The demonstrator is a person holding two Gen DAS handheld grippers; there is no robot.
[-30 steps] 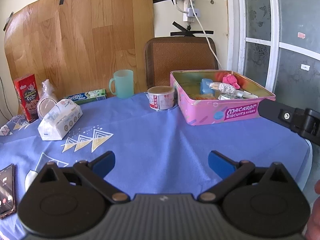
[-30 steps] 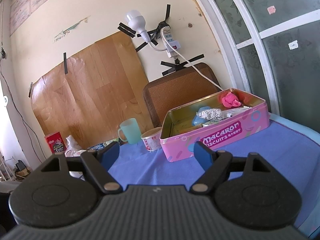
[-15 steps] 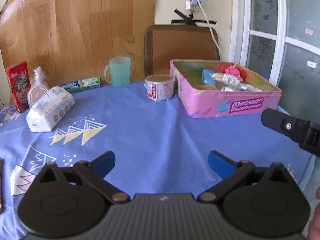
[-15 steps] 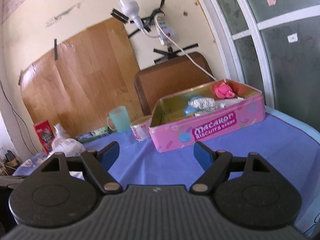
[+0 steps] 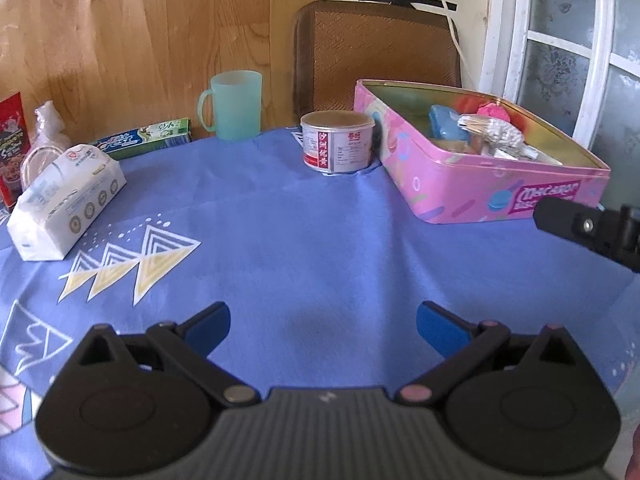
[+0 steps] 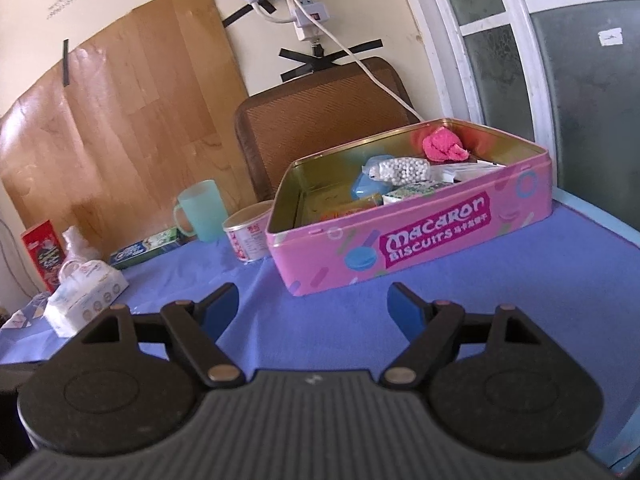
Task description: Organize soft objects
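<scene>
A pink macaron biscuit tin (image 5: pixel 480 196) (image 6: pixel 420 240) stands open on the blue tablecloth at the right. Inside lie a pink soft lump (image 6: pixel 442 146) (image 5: pixel 494 111), a blue object (image 6: pixel 372 186) (image 5: pixel 444 124), a bag of white beads (image 6: pixel 400 170) (image 5: pixel 498 134) and small packets. A white tissue pack (image 5: pixel 64 200) (image 6: pixel 86 294) lies at the left. My left gripper (image 5: pixel 323 326) is open and empty over bare cloth. My right gripper (image 6: pixel 314 304) is open and empty just in front of the tin; one of its fingers (image 5: pixel 576 226) shows in the left wrist view.
A white can (image 5: pixel 338 144) (image 6: pixel 248 236), a mint mug (image 5: pixel 234 104) (image 6: pixel 202 210), a toothpaste box (image 5: pixel 144 142) (image 6: pixel 148 252), a red carton (image 5: pixel 12 152) (image 6: pixel 42 254) and a plastic bag (image 5: pixel 42 136) line the table's back. A brown chair (image 5: pixel 376 52) stands behind.
Both grippers have tilted down and moved closer to the table and the tin. Both stay open and empty.
</scene>
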